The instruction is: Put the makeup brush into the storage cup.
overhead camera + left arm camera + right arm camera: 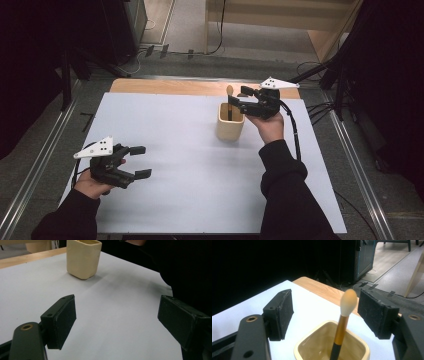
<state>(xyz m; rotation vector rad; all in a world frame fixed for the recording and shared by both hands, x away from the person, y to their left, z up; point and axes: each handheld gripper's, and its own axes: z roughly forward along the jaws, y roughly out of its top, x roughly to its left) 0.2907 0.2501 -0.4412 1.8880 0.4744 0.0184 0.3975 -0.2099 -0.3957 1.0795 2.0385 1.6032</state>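
Cream cup (332, 346) could tip if my right gripper (325, 312), jaws wide around the upright brush (344, 317), knocks its rim; my left gripper (117, 322) hangs wide, empty.

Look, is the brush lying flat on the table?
No, the brush stands upright inside the cream cup, its fluffy tip pointing up.

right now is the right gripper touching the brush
Apart. In the right gripper view the right gripper is open, and the brush stands in the cup with table showing between its tip and each pad.
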